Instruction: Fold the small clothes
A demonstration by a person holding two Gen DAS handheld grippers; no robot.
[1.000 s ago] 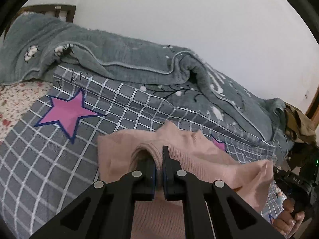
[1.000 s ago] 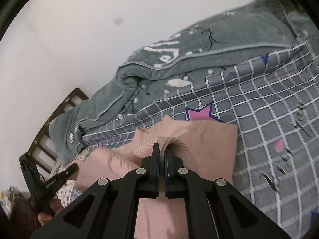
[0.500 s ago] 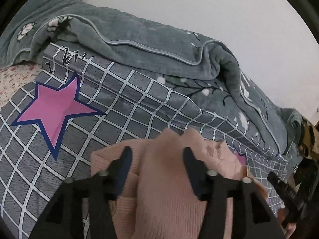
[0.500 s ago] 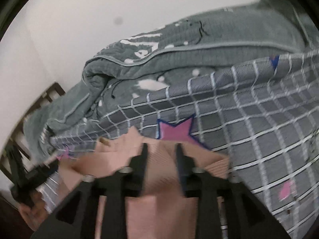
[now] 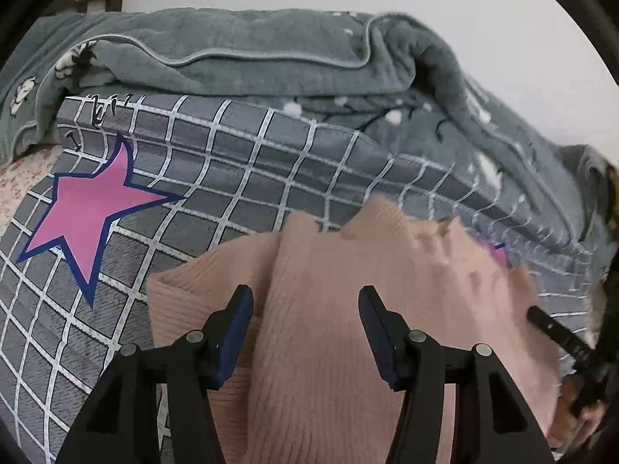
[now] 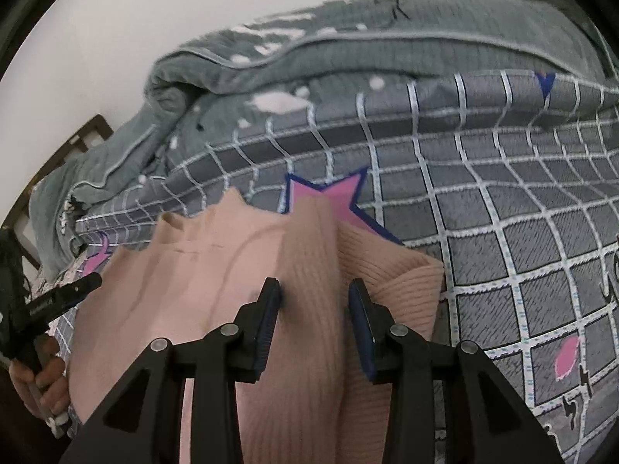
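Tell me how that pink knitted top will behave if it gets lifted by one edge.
The pink knitted top will probably go limp: it already drapes in soft ridges over the checked quilt. Its ribbed knit looks grippy, not slippery. It seems light, though the doubled layers may slide apart when raised.

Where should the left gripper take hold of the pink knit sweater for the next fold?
Probably the outer side edge of the pink knit sweater, at the ribbed flap lying flat on the checked blanket. Come in low from the star side, since that edge is free and thin. The left gripper now stands open over a raised ridge, gripping nothing.
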